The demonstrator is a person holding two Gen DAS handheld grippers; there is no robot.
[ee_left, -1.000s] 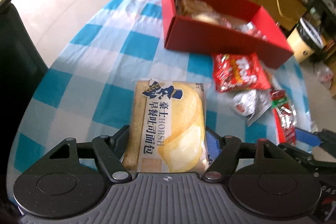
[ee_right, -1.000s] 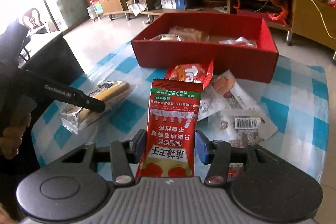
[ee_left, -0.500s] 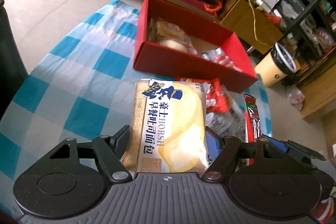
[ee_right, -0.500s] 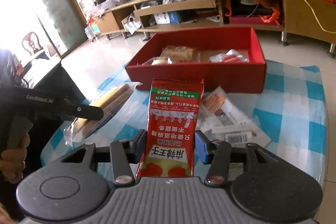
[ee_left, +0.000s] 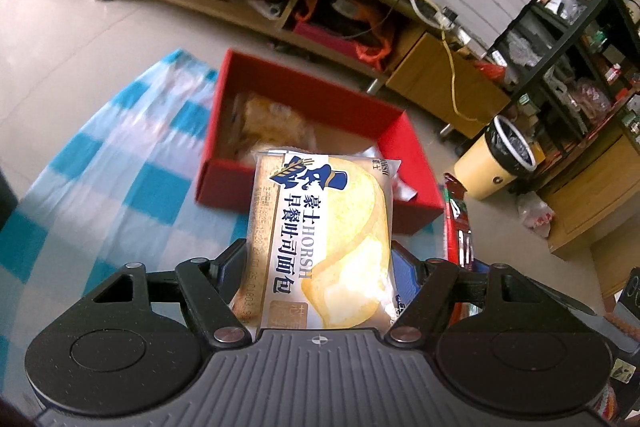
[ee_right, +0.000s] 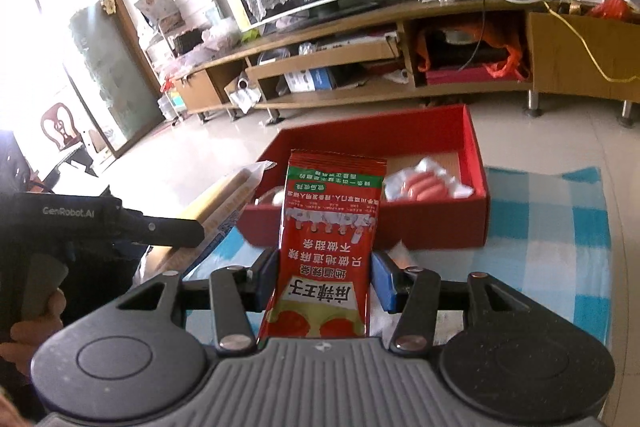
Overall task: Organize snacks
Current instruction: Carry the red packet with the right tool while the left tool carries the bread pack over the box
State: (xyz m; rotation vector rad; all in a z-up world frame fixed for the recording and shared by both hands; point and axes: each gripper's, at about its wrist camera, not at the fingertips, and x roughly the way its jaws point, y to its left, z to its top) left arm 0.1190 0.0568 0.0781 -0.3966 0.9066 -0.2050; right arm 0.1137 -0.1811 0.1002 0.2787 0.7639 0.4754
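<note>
We record both grippers loaded and raised above the surface point(ee_left: 120, 187), which carries a blue-and-white checked cloth. The left gripper point(ee_left: 320, 263) has its jaws clamped on one bread packet point(ee_left: 320, 239), held flat with its far end overlapping the near wall of the red box point(ee_left: 312, 95) at roughly 12 o'clock in the left wrist view. The right gripper point(ee_right: 324, 275) has its jaws clamped on one red sachet point(ee_right: 328, 235), standing upright, with the red box at 12 o'clock beyond it. In the right wrist view the left gripper enters from 9 o'clock with the bread packet edge-on. We judge the task partly complete: the box already holds items, namely one pale bread-like pack point(ee_left: 272, 119) toward its left end and one clear pack of pink sausages point(ee_right: 424, 183) toward its right end; a further small item sits behind the sachet, but we cannot identify it. Neither held packet is yet in the box, so two deposits are outstanding. Near the box's front wall, at about 4 o'clock of the right jaws, we see some pale wrapping point(ee_right: 400, 251) on the cloth, largely hidden; we cannot count what lies there. Count: one box, two grippers, two held packets, at least two packs boxed.
</note>
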